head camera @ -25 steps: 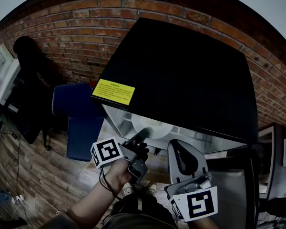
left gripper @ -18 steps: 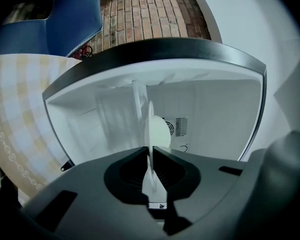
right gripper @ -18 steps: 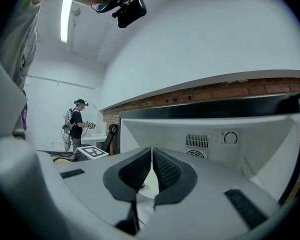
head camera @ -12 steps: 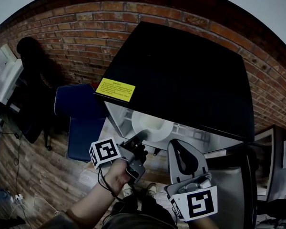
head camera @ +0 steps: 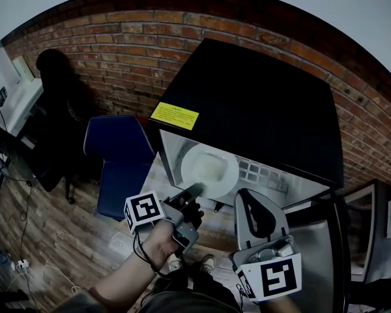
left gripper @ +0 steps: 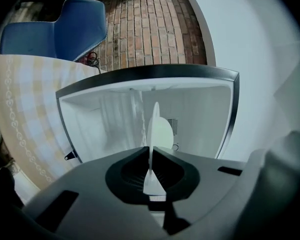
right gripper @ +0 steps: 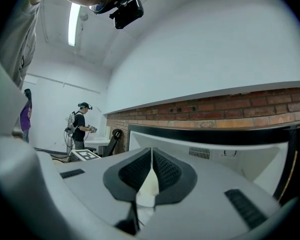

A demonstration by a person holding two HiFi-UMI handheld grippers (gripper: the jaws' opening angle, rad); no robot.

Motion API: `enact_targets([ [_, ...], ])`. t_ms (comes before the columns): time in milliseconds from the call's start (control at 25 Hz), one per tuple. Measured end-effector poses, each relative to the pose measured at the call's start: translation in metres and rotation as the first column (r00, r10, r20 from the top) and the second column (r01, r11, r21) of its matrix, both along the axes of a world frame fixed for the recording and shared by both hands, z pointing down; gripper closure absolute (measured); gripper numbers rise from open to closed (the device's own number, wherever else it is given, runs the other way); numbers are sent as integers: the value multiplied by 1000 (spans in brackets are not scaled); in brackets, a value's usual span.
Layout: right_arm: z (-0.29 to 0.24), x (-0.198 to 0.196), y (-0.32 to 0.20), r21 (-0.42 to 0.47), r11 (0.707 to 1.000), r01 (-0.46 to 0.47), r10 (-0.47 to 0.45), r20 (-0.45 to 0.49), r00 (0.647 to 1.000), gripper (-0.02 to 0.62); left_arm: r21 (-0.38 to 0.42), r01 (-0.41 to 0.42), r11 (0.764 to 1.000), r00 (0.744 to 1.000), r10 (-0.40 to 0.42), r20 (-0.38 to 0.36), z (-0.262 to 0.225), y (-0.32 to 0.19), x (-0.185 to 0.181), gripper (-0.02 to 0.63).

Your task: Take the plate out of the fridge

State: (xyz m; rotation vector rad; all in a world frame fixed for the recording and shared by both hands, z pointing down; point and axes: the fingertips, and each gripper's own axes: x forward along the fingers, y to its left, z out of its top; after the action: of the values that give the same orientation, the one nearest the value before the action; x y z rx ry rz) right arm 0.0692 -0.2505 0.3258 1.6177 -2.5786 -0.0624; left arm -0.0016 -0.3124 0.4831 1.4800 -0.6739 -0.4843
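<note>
Our left gripper (head camera: 194,189) pinches the rim of the white plate (head camera: 210,169) in the open fridge (head camera: 260,109). The right gripper (head camera: 249,199) has its jaws pressed together, empty. The plate looks stiff, slick and breakable, so a firm rim grip suits it.

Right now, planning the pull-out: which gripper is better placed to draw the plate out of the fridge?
Left. The left gripper has its jaws, just closed, pinching the plate by its rim at the open fridge mouth. The right gripper is shut on nothing, beside it, off the plate.
</note>
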Motion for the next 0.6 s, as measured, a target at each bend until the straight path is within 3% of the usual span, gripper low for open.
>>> enact_targets([
  [600,-49,-53,25,103,986,134,-135,5,991,563,17,93,996,995,-92,-33,-27,57,-57,580],
])
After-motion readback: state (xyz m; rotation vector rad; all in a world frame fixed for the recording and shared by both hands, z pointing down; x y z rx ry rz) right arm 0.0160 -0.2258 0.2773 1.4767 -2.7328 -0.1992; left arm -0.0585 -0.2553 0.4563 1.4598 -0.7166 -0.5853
